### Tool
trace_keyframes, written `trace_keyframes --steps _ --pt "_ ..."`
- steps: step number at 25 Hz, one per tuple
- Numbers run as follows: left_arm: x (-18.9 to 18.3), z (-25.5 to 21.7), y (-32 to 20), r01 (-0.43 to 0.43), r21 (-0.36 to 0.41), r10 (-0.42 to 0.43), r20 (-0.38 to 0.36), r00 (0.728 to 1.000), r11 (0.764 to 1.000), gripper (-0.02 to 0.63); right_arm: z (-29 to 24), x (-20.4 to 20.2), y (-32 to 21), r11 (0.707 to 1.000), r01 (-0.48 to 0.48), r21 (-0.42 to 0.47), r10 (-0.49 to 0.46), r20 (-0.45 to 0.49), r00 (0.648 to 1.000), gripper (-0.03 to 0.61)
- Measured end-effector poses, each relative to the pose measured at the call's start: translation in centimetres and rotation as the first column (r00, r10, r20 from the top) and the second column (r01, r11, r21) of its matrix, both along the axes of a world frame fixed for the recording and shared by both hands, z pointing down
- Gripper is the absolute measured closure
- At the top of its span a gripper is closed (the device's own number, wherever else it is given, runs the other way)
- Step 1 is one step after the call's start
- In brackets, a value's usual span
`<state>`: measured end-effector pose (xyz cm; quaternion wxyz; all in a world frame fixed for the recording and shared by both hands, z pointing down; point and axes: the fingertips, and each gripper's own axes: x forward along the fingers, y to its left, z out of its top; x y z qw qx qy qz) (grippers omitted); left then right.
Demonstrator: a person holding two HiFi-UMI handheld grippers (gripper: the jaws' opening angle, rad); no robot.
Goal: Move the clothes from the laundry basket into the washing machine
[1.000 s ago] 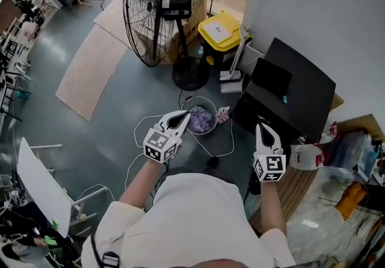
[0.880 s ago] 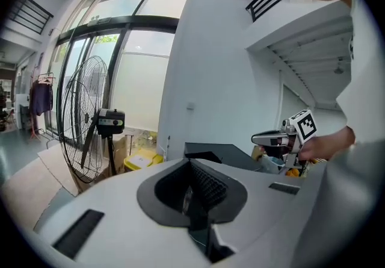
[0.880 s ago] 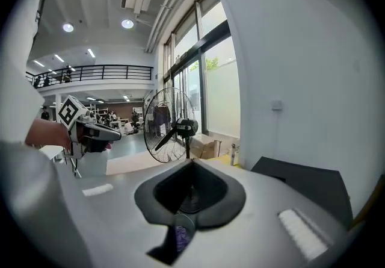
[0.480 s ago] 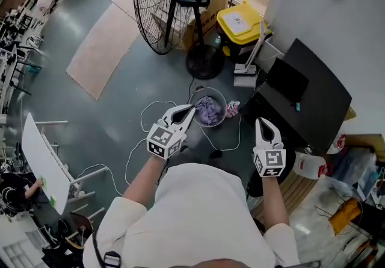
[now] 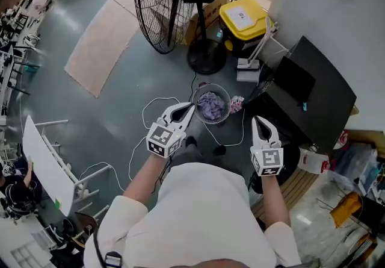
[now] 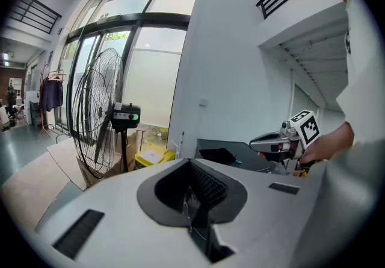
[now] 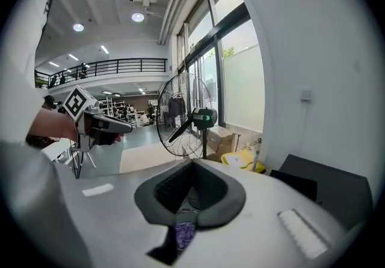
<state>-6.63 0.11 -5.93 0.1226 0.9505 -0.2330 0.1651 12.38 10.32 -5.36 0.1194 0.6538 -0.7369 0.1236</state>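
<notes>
Both jaws together: left hand-held gripper (image 5: 191, 108) | right hand-held gripper (image 5: 257, 120) | yellow bin (image 5: 252, 23) label illegible

floor (image 5: 120, 101): grey | on it: laundry basket (image 5: 227, 97), fan (image 5: 206, 63), mat (image 5: 99, 44), cable (image 5: 143, 118)

The laundry basket (image 5: 228, 102) sits just ahead of the left hand-held gripper (image 5: 190, 107); the washing machine (image 5: 319, 98) stands ahead-right of the right hand-held gripper (image 5: 258, 120).
</notes>
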Motion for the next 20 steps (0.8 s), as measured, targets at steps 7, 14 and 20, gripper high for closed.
trace_keyframes --steps 7,14,20 --pt "-0.1 3.5 -1.4 -0.041 -0.055 0.040 -0.018 0.999 0.998 0.607 2.4 -2.7 -2.7 0.998 0.046 -0.046 -0.047 -0.014 0.999 0.568" --pt "-0.3 8.4 -3.0 -0.049 -0.128 0.049 -0.009 0.999 0.991 0.607 6.4 -3.7 -5.3 0.993 0.057 -0.106 -0.056 0.010 0.998 0.568" --pt "0.9 15.1 -4.8 -0.044 -0.139 0.049 0.029 0.998 0.989 0.607 13.4 -3.3 -7.5 0.986 0.079 -0.146 -0.076 0.031 0.997 0.568"
